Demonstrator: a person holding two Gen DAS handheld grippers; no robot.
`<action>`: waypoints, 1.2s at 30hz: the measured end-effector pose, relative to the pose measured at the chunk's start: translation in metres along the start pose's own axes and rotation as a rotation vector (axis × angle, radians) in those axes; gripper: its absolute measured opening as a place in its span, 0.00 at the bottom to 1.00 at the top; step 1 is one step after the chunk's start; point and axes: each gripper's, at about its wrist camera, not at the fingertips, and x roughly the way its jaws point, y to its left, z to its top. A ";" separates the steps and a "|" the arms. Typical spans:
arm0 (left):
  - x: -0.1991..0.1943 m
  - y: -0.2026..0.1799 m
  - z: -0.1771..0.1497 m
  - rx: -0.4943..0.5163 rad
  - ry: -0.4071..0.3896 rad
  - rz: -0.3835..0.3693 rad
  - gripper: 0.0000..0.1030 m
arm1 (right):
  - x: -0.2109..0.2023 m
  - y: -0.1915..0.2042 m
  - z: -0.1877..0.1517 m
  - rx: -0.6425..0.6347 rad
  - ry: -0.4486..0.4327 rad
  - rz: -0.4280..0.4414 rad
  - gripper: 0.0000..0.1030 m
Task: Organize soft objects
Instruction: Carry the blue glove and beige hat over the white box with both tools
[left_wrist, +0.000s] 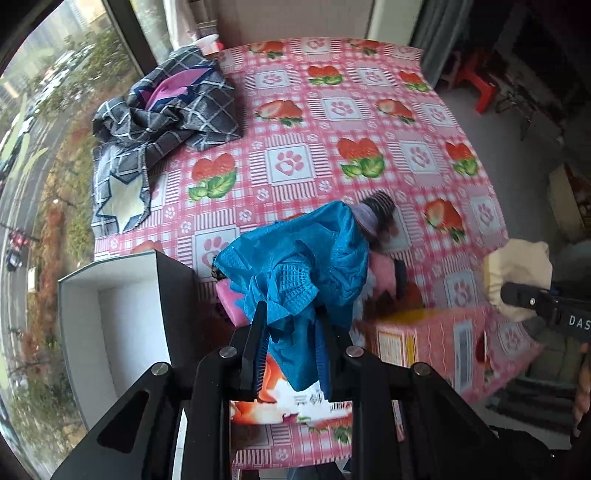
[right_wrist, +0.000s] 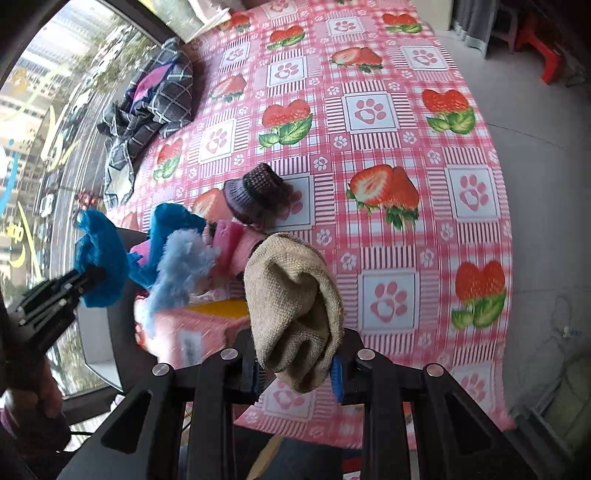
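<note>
My left gripper (left_wrist: 291, 354) is shut on a bright blue mesh cloth (left_wrist: 299, 269), held above the near table edge; it shows in the right wrist view (right_wrist: 98, 258) too. My right gripper (right_wrist: 297, 363) is shut on a beige burlap cloth (right_wrist: 295, 295), also seen in the left wrist view (left_wrist: 517, 273). A purple and brown knitted hat (right_wrist: 255, 190) lies on the tablecloth. Pink and light blue fluffy items (right_wrist: 192, 258) lie beside it, near a pink carton (left_wrist: 424, 339).
A white open box (left_wrist: 107, 314) stands at the near left corner. A grey plaid garment pile (left_wrist: 166, 114) lies at the far left by the window. The strawberry-print tablecloth (left_wrist: 369, 110) covers the table. A red stool (left_wrist: 484, 92) stands on the floor at right.
</note>
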 end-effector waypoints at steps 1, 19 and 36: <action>-0.003 0.001 -0.002 0.013 -0.006 -0.004 0.24 | -0.003 0.004 -0.005 0.005 -0.009 -0.003 0.28; -0.062 0.103 -0.071 -0.055 -0.118 0.032 0.24 | -0.021 0.141 -0.068 -0.147 -0.093 -0.003 0.28; -0.061 0.205 -0.153 -0.375 -0.073 0.119 0.24 | 0.020 0.270 -0.082 -0.508 0.027 0.014 0.28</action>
